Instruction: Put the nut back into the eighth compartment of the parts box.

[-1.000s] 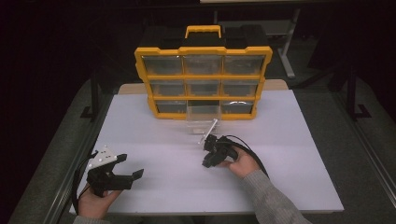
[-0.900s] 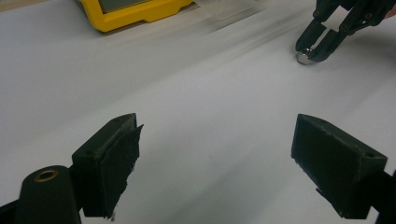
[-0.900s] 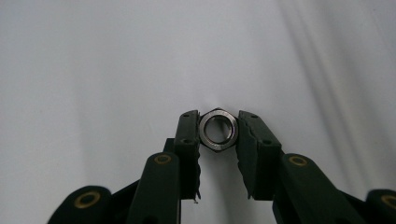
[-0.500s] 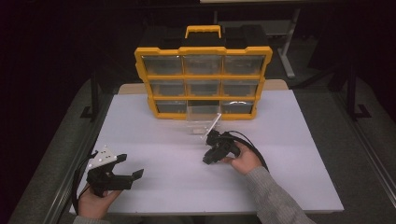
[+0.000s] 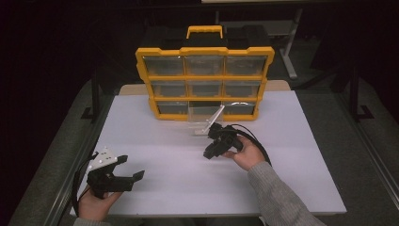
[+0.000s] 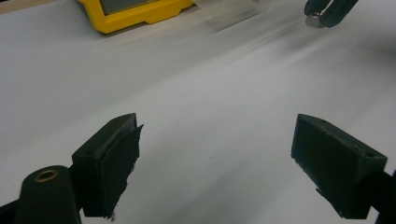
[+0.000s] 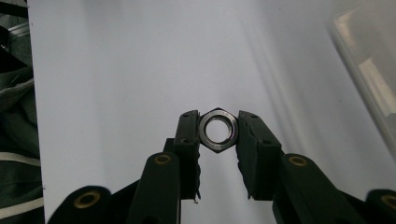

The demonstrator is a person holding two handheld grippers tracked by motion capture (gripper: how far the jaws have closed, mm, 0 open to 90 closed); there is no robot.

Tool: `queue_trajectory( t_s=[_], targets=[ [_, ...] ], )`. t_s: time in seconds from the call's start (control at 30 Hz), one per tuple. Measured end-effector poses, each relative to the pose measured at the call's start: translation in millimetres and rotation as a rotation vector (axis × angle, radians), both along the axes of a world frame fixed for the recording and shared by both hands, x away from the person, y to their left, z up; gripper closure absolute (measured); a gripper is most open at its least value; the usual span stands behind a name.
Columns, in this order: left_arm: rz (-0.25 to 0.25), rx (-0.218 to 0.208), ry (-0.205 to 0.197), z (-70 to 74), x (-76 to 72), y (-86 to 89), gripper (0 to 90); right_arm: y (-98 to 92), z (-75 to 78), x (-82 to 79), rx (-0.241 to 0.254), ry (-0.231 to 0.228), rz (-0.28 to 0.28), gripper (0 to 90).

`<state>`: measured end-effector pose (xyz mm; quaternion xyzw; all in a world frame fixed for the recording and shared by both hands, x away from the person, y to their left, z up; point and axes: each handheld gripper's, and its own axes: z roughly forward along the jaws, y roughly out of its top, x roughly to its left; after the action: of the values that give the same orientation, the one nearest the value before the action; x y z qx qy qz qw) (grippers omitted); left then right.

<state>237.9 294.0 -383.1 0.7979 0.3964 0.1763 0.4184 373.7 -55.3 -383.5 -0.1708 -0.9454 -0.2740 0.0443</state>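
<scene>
Steel hex nut (image 7: 218, 129), pinched flat-to-flat, bore facing the camera, above white table.

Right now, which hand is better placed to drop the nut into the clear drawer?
Right. The right gripper already clamps the nut and sits beside the clear drawer; the left gripper is open, empty and far off.

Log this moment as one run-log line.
right gripper: shut on hex nut | left gripper: open | clear drawer: out, on table

My matt black plastic claw (image 7: 218, 135); smooth, glossy metal nut (image 7: 218, 130); matt white bench (image 7: 116, 70); glossy yellow plastic organiser (image 5: 204, 83).
</scene>
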Motion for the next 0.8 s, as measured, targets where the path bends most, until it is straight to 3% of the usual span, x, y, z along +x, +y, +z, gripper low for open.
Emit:
queue_trajectory(
  t_s=[0.5,0.8],
  targets=[
    [0.0,0.001,-0.003,0.9,-0.3,0.4,14.8,-4.6,25.3,9.7,0.027,-0.031,-0.013,69.2],
    [-0.005,0.012,0.0,1.9,-0.3,1.6,14.9,-7.2,49.1,19.0,0.034,-0.049,-0.032,69.2]
  ],
)
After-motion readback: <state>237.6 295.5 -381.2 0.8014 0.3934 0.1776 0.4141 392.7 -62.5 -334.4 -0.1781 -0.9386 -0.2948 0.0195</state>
